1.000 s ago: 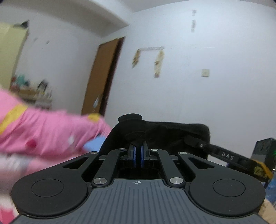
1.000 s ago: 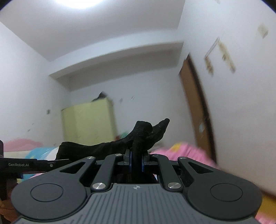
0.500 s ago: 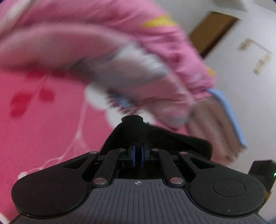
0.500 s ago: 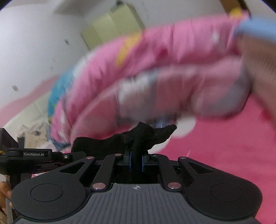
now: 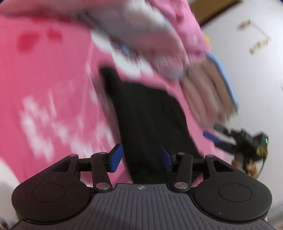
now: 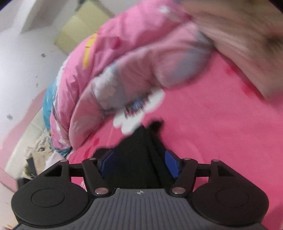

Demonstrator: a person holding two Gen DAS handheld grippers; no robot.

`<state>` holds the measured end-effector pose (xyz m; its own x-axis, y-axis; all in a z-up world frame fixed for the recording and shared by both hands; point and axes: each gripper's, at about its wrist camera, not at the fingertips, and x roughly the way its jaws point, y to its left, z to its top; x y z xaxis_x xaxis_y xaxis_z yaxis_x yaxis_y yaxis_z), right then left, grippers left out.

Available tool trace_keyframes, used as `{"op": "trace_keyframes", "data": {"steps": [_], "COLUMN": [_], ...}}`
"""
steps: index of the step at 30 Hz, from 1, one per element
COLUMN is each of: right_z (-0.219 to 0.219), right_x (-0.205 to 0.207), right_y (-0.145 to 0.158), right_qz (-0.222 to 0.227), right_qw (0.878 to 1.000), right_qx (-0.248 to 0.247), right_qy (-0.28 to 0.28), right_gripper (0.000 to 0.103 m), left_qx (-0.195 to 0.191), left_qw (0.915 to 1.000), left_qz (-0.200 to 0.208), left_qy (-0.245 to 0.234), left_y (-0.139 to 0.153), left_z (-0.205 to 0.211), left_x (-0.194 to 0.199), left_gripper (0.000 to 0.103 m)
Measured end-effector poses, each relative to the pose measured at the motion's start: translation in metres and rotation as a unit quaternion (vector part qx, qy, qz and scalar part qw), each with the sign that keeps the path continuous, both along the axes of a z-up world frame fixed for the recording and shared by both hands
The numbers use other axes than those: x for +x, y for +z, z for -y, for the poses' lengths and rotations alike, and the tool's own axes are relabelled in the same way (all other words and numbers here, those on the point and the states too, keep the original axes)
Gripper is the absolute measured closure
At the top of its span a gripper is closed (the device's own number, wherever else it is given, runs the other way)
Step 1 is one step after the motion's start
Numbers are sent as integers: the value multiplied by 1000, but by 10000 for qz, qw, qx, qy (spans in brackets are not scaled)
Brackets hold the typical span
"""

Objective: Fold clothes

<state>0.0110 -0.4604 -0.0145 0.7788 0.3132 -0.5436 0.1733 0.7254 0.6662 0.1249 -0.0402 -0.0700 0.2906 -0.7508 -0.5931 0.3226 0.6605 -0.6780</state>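
Note:
A black garment (image 5: 150,113) lies stretched on the pink bedsheet (image 5: 53,85). My left gripper (image 5: 141,157) hovers over its near end, open, with the blue pads (image 5: 115,157) set wide either side of the cloth. In the right wrist view the same black garment (image 6: 139,155) runs between the spread blue pads (image 6: 172,163) of my right gripper (image 6: 139,164), also open. The right gripper (image 5: 217,136) shows at the right edge of the left wrist view, beside the garment. Both views are blurred by motion.
A rolled pink quilt (image 6: 123,58) lies along the far side of the bed, with a striped beige pillow (image 5: 208,92) beside it. A pale green wardrobe (image 6: 83,28) and white walls stand behind. A brown door (image 5: 212,10) is at the back.
Both grippers swung down from pointing at the walls to the bed. Each was shut on the black garment; both have opened and the garment lies on the sheet.

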Motion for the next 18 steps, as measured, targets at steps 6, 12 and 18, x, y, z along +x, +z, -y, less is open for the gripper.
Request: {"op": "trace_keyframes", "data": {"steps": [6, 12, 18], "right_z": [3, 6, 3], "right_x": [-35, -31, -28], "right_y": [-25, -37, -43], "right_qz": [-662, -657, -640], "right_qw": [9978, 9976, 9976], "right_qx": [57, 202, 242], "right_qy": [24, 56, 118], "right_gripper": [37, 37, 38], "left_qx": [168, 293, 290], "left_qw": [9990, 9990, 9990], "left_qz": [-69, 79, 188], "left_qy": [-397, -316, -299], "left_y": [-14, -15, -15], "left_z": [20, 28, 30], "left_x": [-40, -44, -50], "left_gripper": [55, 55, 57]}}
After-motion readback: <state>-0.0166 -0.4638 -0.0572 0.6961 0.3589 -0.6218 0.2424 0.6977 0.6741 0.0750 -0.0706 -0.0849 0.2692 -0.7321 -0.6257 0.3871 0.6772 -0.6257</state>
